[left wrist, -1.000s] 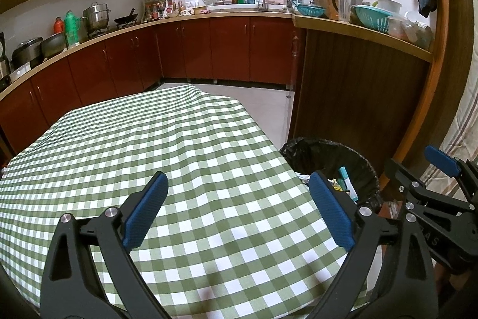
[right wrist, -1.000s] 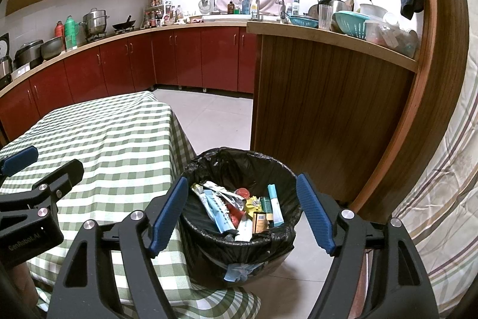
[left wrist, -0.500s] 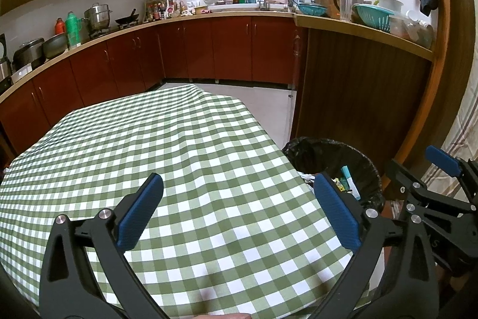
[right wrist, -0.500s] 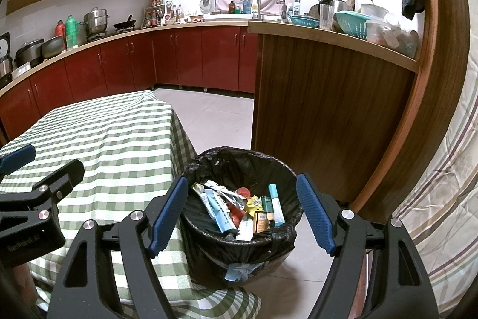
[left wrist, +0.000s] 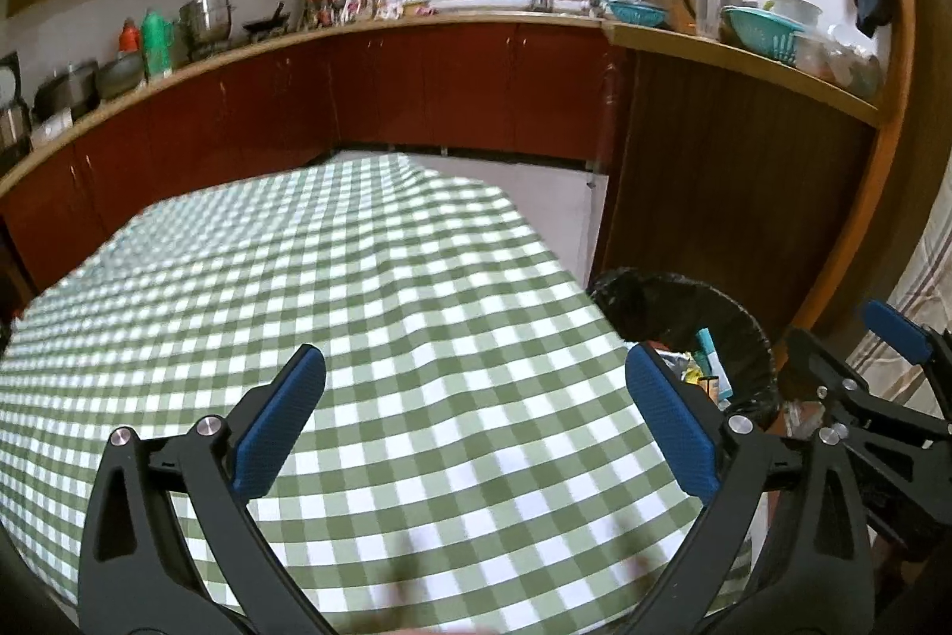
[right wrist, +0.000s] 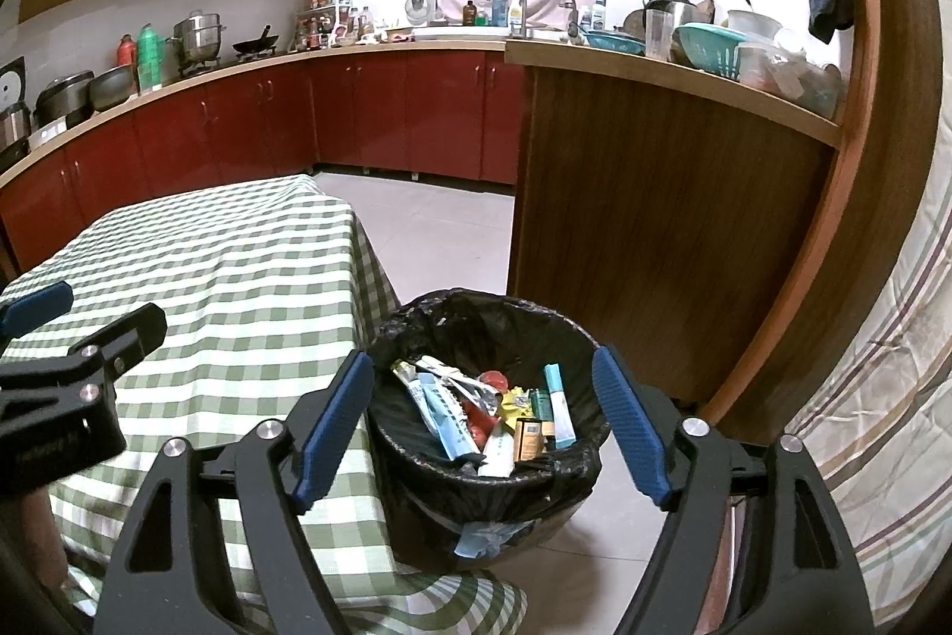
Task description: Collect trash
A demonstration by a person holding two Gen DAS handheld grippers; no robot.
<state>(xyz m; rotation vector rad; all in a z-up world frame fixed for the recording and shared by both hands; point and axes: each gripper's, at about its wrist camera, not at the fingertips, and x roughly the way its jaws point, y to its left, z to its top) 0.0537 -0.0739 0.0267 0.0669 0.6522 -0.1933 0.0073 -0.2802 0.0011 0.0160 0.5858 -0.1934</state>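
Observation:
A bin lined with a black bag (right wrist: 506, 492) stands on the floor by the table's corner, with wrappers and small cartons (right wrist: 458, 409) lying inside. My right gripper (right wrist: 483, 367) hovers over it. Its jaws are opening and nothing is between the blue pads. My left gripper (left wrist: 476, 373) hangs open and empty above the green checked tablecloth (left wrist: 357, 278). In the left wrist view the bin's rim (left wrist: 738, 319) peeks past the table edge. The right gripper's side (left wrist: 857, 346) shows beyond it. No trash is visible on the cloth.
A tall wooden counter panel (right wrist: 654, 218) rises just behind the bin. Striped fabric (right wrist: 880, 397) hangs at the far right. Tiled floor (right wrist: 440, 242) runs between the table and red cabinets (right wrist: 357, 117). Pots and bottles line the worktop.
The left jaws have spread a little wider. Both hands stay nearly still, and the bin and its contents look the same.

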